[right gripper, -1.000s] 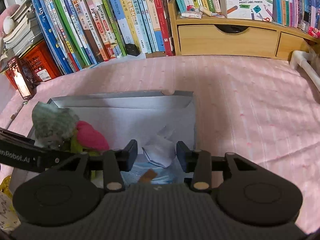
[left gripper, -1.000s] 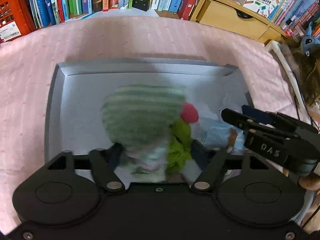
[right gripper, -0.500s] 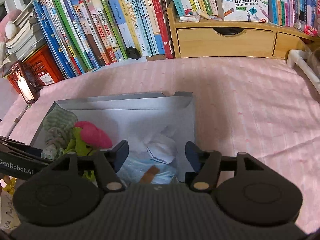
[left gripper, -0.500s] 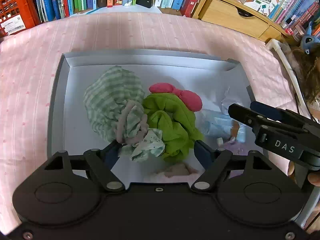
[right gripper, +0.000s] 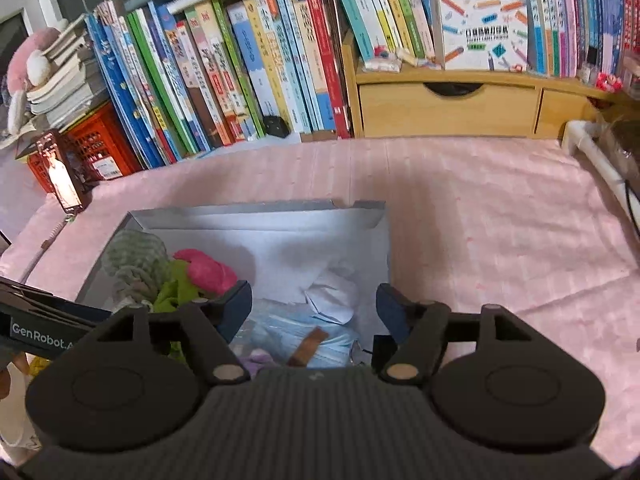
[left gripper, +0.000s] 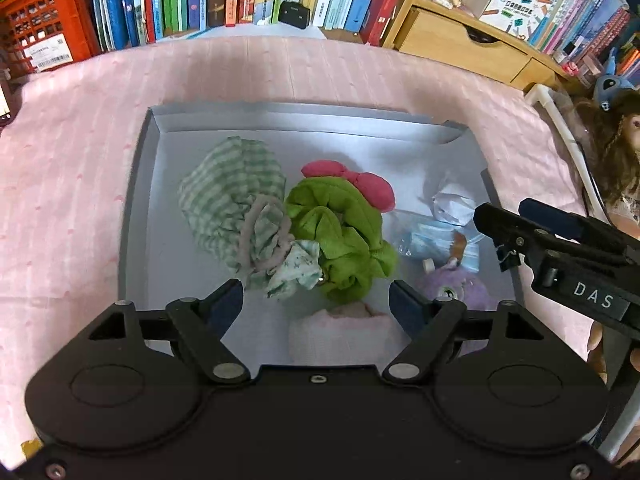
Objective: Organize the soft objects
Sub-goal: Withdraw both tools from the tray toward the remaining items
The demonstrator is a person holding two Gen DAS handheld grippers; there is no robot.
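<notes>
One grey box [left gripper: 136, 216] mid-frame on pink bedding [left gripper: 64, 184], holding one green-striped pouch [left gripper: 232, 200], one green scrunchie [left gripper: 340, 236], one pink bow [left gripper: 360, 184], one purple plush [left gripper: 456, 284]. Left gripper [left gripper: 316, 300] lower centre: jaws apart, just opened wider, nothing gripped. Right gripper [right gripper: 314, 308] likewise, empty above blue masks [right gripper: 288, 336].

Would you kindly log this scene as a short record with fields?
container: grey cardboard box on pink bedspread
left side: green-striped cloth bundle
centre: lime-green fabric scrunchie, pink bow touching it
right side: blue face masks, purple plush toy
left hand-held gripper: open, empty
right hand-held gripper: open, empty
</notes>
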